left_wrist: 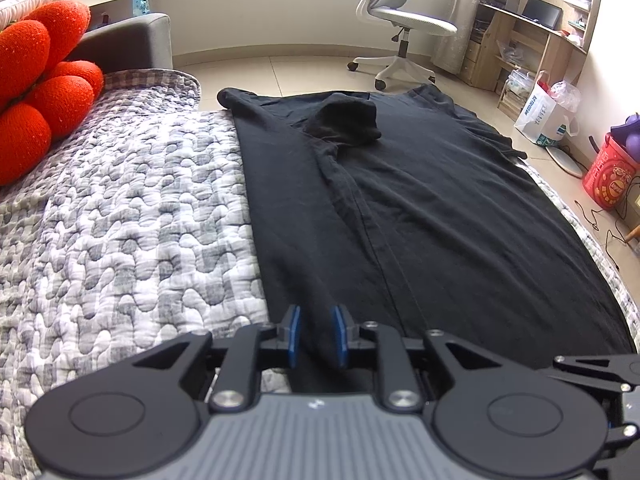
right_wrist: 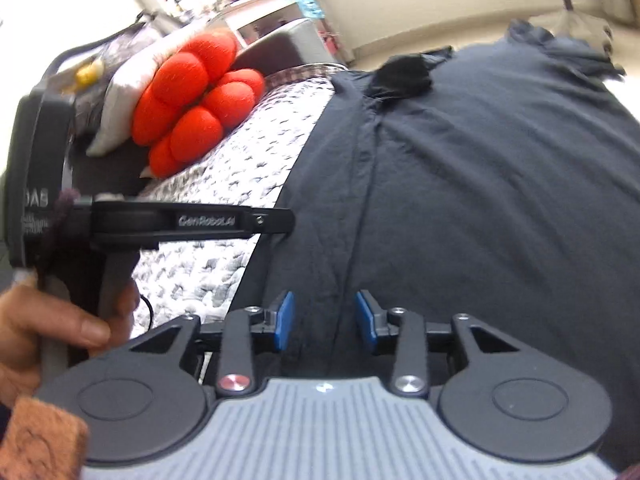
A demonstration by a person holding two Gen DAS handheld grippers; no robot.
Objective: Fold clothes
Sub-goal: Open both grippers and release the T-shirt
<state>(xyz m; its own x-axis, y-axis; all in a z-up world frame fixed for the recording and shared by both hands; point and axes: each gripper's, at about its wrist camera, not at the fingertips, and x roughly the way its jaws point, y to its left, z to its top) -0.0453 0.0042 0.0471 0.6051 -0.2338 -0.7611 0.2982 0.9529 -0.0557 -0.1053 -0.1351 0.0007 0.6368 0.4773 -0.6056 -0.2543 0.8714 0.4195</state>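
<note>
A black garment (left_wrist: 420, 200) lies spread on the quilted bed (left_wrist: 120, 220), its long axis running toward 12 o'clock from both grippers. The left gripper (left_wrist: 317, 334) straddles a raised fold at the near hem, jaws narrowly parted; the right gripper (right_wrist: 326, 322) hangs open over that ridge.

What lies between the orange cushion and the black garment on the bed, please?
Only bare grey-and-white quilt lies between the orange cushion and the black garment; the left wrist view shows this most clearly.
</note>
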